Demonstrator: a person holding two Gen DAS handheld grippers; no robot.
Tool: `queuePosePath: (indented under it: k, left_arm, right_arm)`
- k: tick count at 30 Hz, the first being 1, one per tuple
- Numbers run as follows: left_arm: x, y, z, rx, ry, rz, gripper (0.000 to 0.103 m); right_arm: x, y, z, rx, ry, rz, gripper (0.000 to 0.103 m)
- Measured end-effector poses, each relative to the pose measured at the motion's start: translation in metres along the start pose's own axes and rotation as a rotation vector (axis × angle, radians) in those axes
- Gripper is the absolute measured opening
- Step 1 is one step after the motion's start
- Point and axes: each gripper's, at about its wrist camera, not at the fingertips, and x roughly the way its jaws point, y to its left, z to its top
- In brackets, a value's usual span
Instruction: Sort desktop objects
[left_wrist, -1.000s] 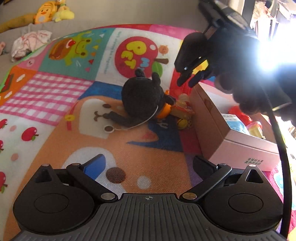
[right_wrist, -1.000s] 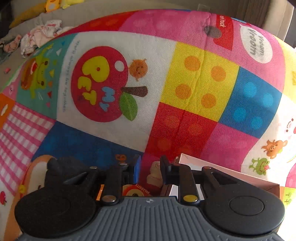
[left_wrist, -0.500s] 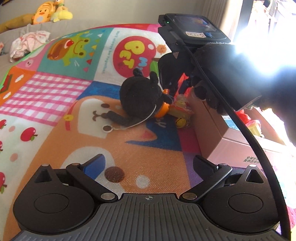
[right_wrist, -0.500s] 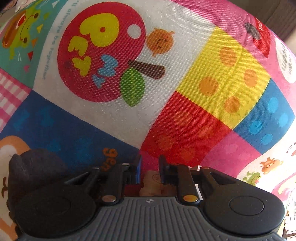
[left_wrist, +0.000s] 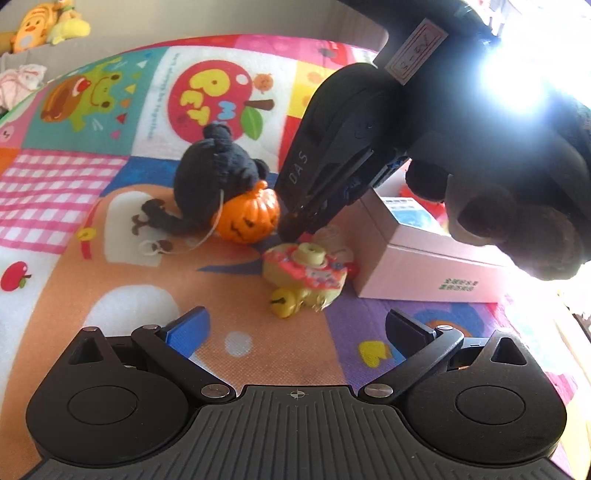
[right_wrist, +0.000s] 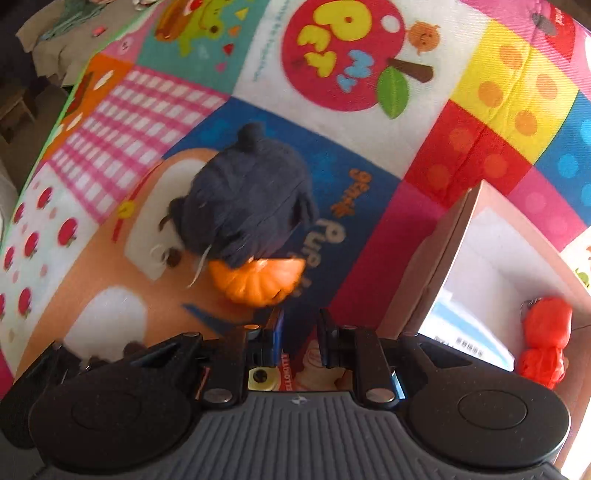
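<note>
The right hand-held gripper (left_wrist: 295, 225) has tilted down over the yellow toy (left_wrist: 306, 273).

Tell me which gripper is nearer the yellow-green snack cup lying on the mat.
Right. The right gripper reaches down at the snack cup beside the pink box, fingertips just above it. The left gripper hangs back, open, with bare mat between.

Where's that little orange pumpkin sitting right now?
In the left wrist view the orange pumpkin lies on the play mat, tucked against the black plush toy, with the right gripper coming down close beside it.
</note>
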Motion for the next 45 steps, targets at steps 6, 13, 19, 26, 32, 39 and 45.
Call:
queuePosePath:
  k: [6,13,19,26,32,39,45]
  left_arm:
    - [-0.01,-0.017,-0.006,0.107,0.019,-0.097,0.103]
    - [-0.024,-0.039,-0.025,0.194,0.043,-0.19,0.103]
    - [-0.026,-0.047,-0.037,0.196,0.076,-0.157,0.103]
    - [-0.018,-0.059,-0.033,0.176,0.101,-0.108,0.103]
    - [-0.012,-0.081,-0.031,0.165,0.15,-0.165,0.103]
    - [-0.004,-0.113,-0.031,0.214,0.183,-0.202,0.103]
    - [-0.007,-0.119,-0.026,0.252,0.147,-0.106,0.103]
  right_arm:
    - [-0.025,0.017,-0.051,-0.017,-0.065,0.067,0.018]
    - [-0.034,0.002,-0.11,-0.047,-0.203,-0.142,0.019]
    - [-0.061,-0.028,-0.169,0.051,-0.412,-0.304,0.052]
    - [-0.055,-0.062,-0.226,0.274,-0.441,-0.289,0.091]
    - [-0.037,-0.09,-0.26,0.48,-0.401,-0.257,0.103]
    - [-0.034,-0.089,-0.27,0.491,-0.439,-0.261,0.103]
    - [-0.032,-0.088,-0.269,0.486,-0.439,-0.268,0.103]
